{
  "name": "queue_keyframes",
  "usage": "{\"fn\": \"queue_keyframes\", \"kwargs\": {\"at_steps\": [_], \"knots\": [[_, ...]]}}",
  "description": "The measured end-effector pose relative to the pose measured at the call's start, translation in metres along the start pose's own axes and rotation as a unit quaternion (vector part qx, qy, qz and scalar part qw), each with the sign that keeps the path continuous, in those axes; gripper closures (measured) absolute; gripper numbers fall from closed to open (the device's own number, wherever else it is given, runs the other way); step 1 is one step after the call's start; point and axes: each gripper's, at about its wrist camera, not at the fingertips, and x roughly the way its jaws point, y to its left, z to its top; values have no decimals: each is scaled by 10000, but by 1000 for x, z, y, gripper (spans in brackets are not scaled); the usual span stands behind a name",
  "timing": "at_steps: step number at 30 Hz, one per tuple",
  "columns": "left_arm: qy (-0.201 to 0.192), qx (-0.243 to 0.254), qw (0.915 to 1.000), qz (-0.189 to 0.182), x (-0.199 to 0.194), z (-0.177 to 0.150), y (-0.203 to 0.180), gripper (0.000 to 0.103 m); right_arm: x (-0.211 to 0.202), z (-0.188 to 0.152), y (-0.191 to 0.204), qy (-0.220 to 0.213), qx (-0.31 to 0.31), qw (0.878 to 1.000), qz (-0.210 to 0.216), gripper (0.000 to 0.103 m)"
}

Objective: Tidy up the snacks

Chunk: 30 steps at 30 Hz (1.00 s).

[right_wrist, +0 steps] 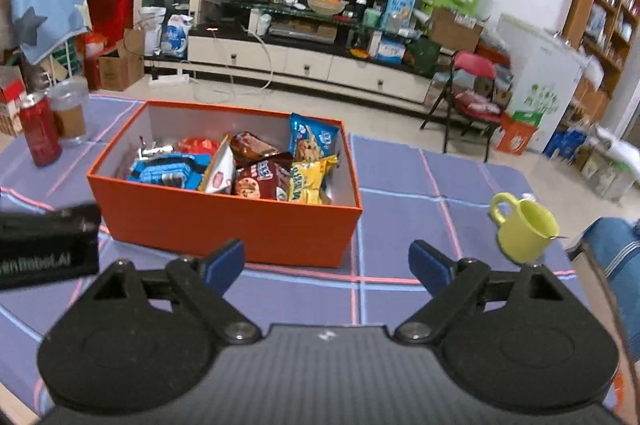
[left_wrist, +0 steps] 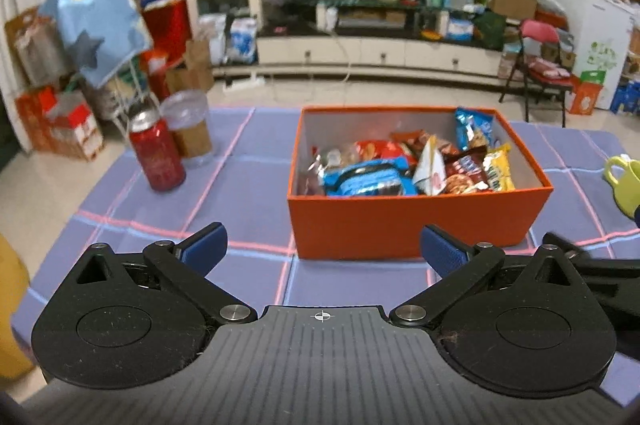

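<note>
Left hand-held gripper (left_wrist: 323, 248): jaws spread wide, nothing between the blue pads (left_wrist: 204, 245). It hangs above the near part of the surface (left_wrist: 248, 145), which is covered by a purple cloth with pink and pale-blue lines. The orange box (left_wrist: 412, 221) stands just beyond the fingertips and slightly to the right, apart from them.

Right hand-held gripper (right_wrist: 327, 263): jaws likewise wide and empty. The same orange box (right_wrist: 224, 221) lies just ahead and to the left of its fingertips.

Contents of the box: snack packets (left_wrist: 404, 165) piled together, among them a blue packet, a yellow packet, a brown biscuit packet and a white triangular pouch; another blue packet leans upright against the far wall.

Surroundings: a red can (left_wrist: 158, 155) and a clear plastic cup (left_wrist: 190, 129) stand side by side at the far left of the surface, well apart from the box. A yellow-green mug (right_wrist: 522, 225) stands to the right of the box, near the right-hand fingertip. Bare cloth lies between each gripper and the box. In the right wrist view the black body of the other gripper (right_wrist: 48, 245) enters from the left edge.
</note>
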Motion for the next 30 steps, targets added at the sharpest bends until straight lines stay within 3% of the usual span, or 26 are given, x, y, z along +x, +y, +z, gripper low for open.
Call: {"fn": "queue_keyframes", "kwargs": {"at_steps": [5,12,20,30], "knots": [[226,-6,9995,-229,8,-6,-10,10,4,-7,-7,80,64,9999,-125,12],[472,235,9985,-128,25,-15,-24,10,15,-7,-26,260,383,9989,15,12],[413,221,9989,-66,31,-20,-24,10,5,-4,-29,-9,480,9987,176,12],[346,376,9985,-210,32,-24,-30,11,5,-5,-19,51,407,9982,434,12]]}}
